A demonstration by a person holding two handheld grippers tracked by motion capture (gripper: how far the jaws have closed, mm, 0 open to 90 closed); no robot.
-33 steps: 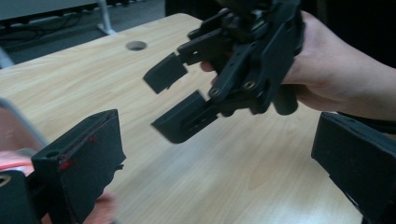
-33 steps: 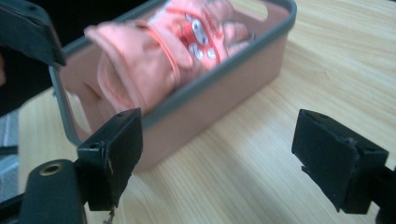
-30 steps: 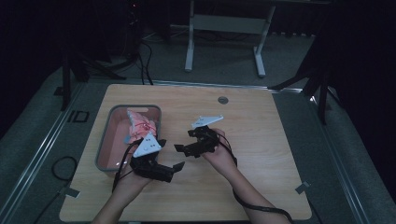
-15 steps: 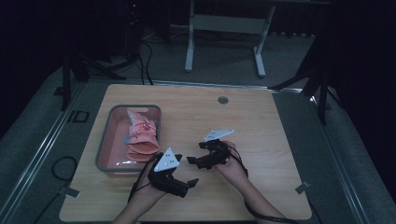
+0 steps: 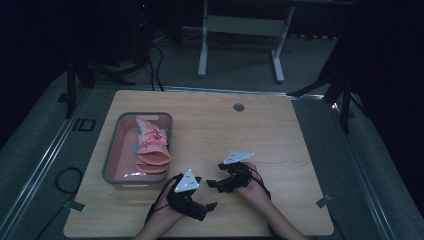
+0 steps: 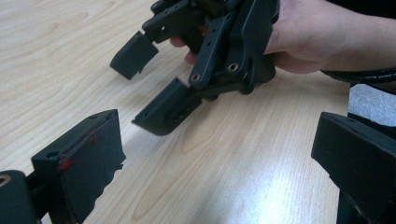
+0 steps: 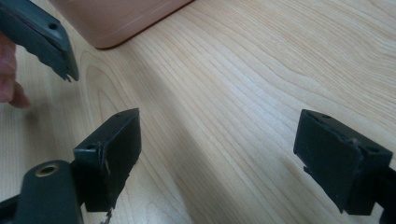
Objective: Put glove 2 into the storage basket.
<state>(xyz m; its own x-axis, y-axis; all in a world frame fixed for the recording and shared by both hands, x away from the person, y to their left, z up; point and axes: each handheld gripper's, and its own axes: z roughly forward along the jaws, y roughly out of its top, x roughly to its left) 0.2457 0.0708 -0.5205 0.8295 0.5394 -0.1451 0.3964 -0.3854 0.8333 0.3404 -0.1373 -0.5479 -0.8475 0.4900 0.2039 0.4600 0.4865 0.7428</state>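
A grey tray [image 5: 111,152] at the table's left holds a pile of pink cloth items [image 5: 151,147]. My left gripper [image 5: 205,195] rests low over the wood near the front edge, right of the tray, open and empty. My right gripper [image 5: 216,175] sits just right of it, pointing left, also open and empty. In the left gripper view my own jaws [image 6: 219,172] stand wide apart, and the right gripper [image 6: 147,86] is close ahead in a hand. The right gripper view has its jaws [image 7: 224,158] spread over bare wood, with the tray's corner [image 7: 112,18] beyond.
A round grommet [image 5: 238,107] sits near the table's far edge. One jaw of the left gripper [image 7: 42,37] and a fingertip [image 7: 11,88] show at the right gripper view's left edge. Beyond the table stand a metal frame [image 5: 240,30] and cables on the floor.
Both grippers have pulled back from the tray toward the near edge. The left one has also shifted right, ending close beside the right one.
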